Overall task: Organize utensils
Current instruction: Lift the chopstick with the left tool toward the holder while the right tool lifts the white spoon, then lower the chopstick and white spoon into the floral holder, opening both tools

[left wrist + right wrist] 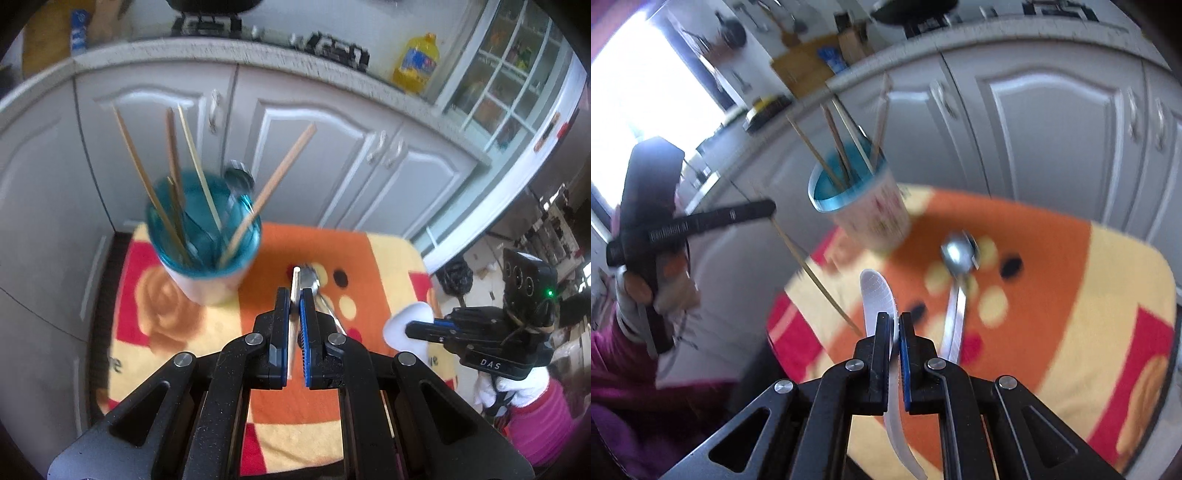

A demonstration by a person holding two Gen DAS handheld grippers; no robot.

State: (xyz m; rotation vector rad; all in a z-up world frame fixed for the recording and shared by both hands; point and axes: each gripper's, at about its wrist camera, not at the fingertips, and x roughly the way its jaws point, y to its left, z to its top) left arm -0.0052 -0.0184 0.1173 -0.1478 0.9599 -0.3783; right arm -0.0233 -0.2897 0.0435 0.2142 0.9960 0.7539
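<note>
Over the orange-and-yellow towel (369,258) both grippers carry one utensil each. Left gripper (295,295) is clenched on a chopstick (294,291); in the right wrist view that same chopstick (812,273) hangs slanted down from the jaws, clear of the towel. Right gripper (894,321) is clamped on a white plastic spoon (875,291), gripped at the handle, bowl sticking out ahead of the fingertips, handle running back under the jaws.

Blue-lined cup (203,236) stands at the towel's far left part, white outside, already holding several chopsticks and what looks like a metal spoon handle. It sits beyond and left of both grippers, not touched by either. One metal spoon (956,258) lies flat on the towel, just right of the right gripper, untouched.

Step in hand, as I judge it: carry phase, both items picked and on the way to the cup. Next move calls for bringing each tip over the cup's rim, tilting the item steeper so it drops in upright, threading between sticks already leaning there, then releasing. One at a time probably, since the opening is crowded. Risk: nudging the cup or the fanned sticks. Metal spoon remains for after.
</note>
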